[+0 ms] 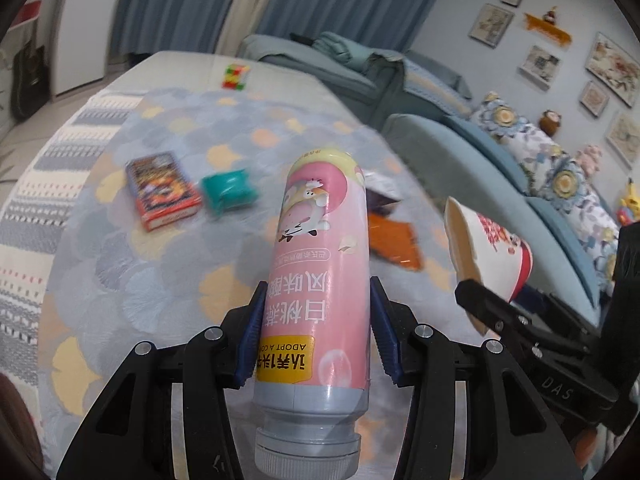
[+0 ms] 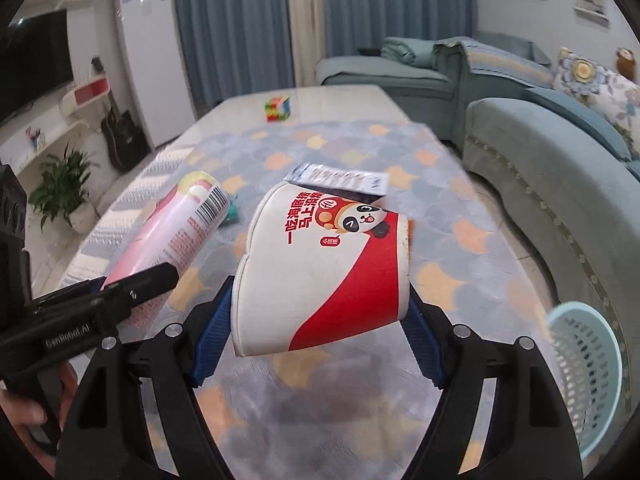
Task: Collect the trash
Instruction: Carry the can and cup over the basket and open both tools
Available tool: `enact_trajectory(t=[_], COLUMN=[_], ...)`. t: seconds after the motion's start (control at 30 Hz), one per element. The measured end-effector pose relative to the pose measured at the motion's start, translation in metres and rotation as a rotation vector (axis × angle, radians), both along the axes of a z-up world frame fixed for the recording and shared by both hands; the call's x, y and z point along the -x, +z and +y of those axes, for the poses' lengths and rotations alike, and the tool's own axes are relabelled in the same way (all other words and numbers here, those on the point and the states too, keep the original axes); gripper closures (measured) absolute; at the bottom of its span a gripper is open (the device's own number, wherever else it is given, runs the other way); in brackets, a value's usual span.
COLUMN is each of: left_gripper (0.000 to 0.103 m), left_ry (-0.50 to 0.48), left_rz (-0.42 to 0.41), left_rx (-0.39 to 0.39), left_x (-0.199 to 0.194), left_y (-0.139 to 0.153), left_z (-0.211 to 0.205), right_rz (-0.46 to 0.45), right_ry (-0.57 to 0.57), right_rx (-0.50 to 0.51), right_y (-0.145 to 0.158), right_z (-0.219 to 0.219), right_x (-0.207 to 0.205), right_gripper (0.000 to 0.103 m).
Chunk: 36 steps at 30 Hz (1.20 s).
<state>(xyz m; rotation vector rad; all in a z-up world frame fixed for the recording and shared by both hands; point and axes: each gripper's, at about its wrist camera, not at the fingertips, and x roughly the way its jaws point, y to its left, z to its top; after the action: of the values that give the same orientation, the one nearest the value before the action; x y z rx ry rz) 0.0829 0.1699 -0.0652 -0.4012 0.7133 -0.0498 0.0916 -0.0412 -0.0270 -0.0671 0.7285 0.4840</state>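
**Both grippers loaded and lifted above the tabletop**

Nearest the left wrist camera, the left gripper (image 1: pixel 318 330) has its blue pads clamped on the sides of a pink yoghurt-drink bottle (image 1: pixel 320 264); the bottle's grey cap points back toward the camera and its base points ahead. Nearest the right wrist camera, the right gripper (image 2: pixel 320 320) grips a red-and-white paper noodle cup (image 2: pixel 324 276), tilted, with its mouth turned to the left and its wall dented inward by the squeeze. Both things hang clear of the tabletop (image 2: pixel 360 380), and the two grippers are side by side, close but apart.

Ahead of the left gripper and to its left lie an orange-edged box (image 1: pixel 162 192) and a teal packet (image 1: pixel 228 192); ahead to its right is an orange wrapper (image 1: pixel 394 246). A silver-blue sachet (image 2: pixel 340 178) lies just beyond the cup. A colour cube (image 2: pixel 278 109) sits far ahead near the tabletop's far edge.

To the right of the right gripper, past the tabletop's edge and low down, a light-blue slotted basket (image 2: pixel 588 376) stands beside the blue sofa (image 2: pixel 540 152). The tabletop carries a grey cloth with orange fan shapes. Blue curtains hang behind.
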Motion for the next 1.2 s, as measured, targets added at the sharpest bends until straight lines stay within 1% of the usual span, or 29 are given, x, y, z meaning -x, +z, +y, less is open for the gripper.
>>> enact_trajectory(t=[0.07,0.13,0.17,0.23,0.33,0.4,0.53,0.67,0.73,0.8,0.97,1.03,1.13,1.2], left_gripper=[0.057,0.057,0.057,0.057,0.057,0.057,0.057,0.057,0.057,0.057,0.057,0.057,0.057,0.056], left_ry=[-0.036,-0.085,-0.111,-0.168,-0.263,-0.304,-0.385,-0.447,-0.485,-0.508,-0.556,-0.576,-0.595,-0.604], left_rz=[-0.021,-0.035,-0.037,-0.038,-0.038,-0.043,-0.051,-0.039,-0.020,-0.002,0.057,0.079,0.115,0.134], left_rx=[0.013,0.025,0.023,0.008,-0.032,-0.041,-0.003,-0.015,-0.010,0.015,0.037,0.030,0.021,0.011], left_x=[0.002,0.001,0.001,-0.001,-0.007,-0.010,-0.020,-0.034,-0.043,-0.050,-0.066,-0.070,-0.074,-0.079], left_y=[0.012,0.021,0.023,0.027,0.035,0.041,0.053,0.055,0.051,0.045,0.019,0.005,-0.013,-0.022], left_z=[-0.016,-0.036,-0.047,-0.072,-0.118,-0.140,-0.190,-0.238,-0.263,-0.282,-0.322,-0.335,-0.344,-0.349], right_rz=[-0.010,-0.037,-0.061,-0.074,-0.069,-0.070,-0.054,-0.013,-0.001,0.017,0.086,0.123,0.216,0.255], right_ry=[-0.029,-0.052,-0.072,-0.129,-0.205,-0.250,-0.349,-0.434,-0.460,-0.486,-0.555,-0.576,-0.605,-0.613], right_rx=[-0.007,0.006,0.022,0.043,0.042,0.047,0.052,0.036,0.021,-0.006,0.001,0.006,0.007,0.005], right_y=[0.009,0.017,0.022,0.026,0.030,0.030,0.025,0.014,0.008,0.001,-0.027,-0.041,-0.071,-0.085], right_z=[-0.020,-0.040,-0.056,-0.086,-0.131,-0.158,-0.209,-0.251,-0.269,-0.289,-0.319,-0.325,-0.338,-0.341], right_x=[0.008,0.017,0.024,0.031,0.036,0.038,0.040,0.039,0.041,0.041,0.039,0.036,0.026,0.020], right_gripper=[0.030,0.030,0.030,0.030,0.030,0.030,0.030,0.029,0.029,0.029,0.029,0.029,0.028,0.028])
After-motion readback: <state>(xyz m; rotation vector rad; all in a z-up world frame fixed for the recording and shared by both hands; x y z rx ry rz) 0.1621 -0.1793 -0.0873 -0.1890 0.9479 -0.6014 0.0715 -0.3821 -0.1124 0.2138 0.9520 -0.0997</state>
